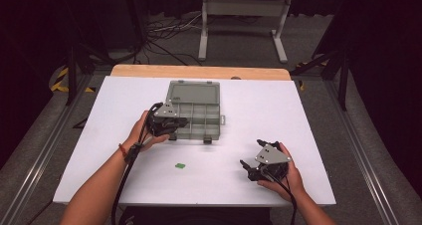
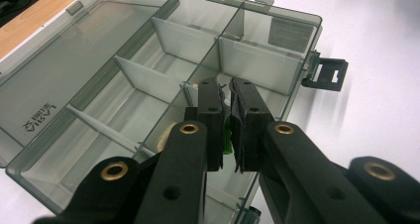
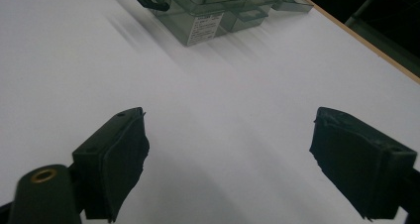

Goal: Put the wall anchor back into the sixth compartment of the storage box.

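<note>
The left tongs (image 2: 228,130) are almost closed on a small green piece (image 2: 228,140), held over a near compartment of the open organizer box (image 2: 148,80). A second green piece (image 1: 180,165) lies on the white bench (image 1: 308,110), so I judge the sorting unfinished. The right tongs (image 3: 228,159) rest wide open, empty.

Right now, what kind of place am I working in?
Probably a lab recording bench: a white table bearing an open compartment box, metal frame rails alongside, loose cables on the carpet behind.
</note>
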`<state>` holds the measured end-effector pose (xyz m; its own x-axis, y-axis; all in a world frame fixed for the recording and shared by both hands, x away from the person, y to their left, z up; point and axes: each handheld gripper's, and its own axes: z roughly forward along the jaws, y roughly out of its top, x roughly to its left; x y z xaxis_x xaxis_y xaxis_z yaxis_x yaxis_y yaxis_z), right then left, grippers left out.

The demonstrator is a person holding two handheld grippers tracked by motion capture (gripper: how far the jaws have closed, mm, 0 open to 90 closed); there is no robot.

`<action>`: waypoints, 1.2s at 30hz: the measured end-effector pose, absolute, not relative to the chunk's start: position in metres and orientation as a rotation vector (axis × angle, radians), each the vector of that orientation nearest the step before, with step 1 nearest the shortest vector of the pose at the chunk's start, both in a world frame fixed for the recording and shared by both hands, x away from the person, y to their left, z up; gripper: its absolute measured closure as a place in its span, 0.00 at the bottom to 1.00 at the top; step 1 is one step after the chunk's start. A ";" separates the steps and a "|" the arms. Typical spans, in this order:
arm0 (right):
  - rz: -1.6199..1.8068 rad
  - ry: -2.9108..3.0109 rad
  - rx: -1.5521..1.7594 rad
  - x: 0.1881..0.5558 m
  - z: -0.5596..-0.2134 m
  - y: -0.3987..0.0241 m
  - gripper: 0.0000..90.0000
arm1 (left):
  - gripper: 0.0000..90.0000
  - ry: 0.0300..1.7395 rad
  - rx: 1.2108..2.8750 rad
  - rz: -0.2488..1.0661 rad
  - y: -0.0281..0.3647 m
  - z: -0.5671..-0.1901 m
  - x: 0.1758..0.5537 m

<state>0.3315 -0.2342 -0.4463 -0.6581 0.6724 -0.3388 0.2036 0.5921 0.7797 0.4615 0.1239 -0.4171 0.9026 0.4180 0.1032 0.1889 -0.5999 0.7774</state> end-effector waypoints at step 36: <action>0.954 2.188 0.672 0.331 -0.446 -0.234 0.16 | 0.62 0.356 2.201 0.373 0.140 -0.411 0.419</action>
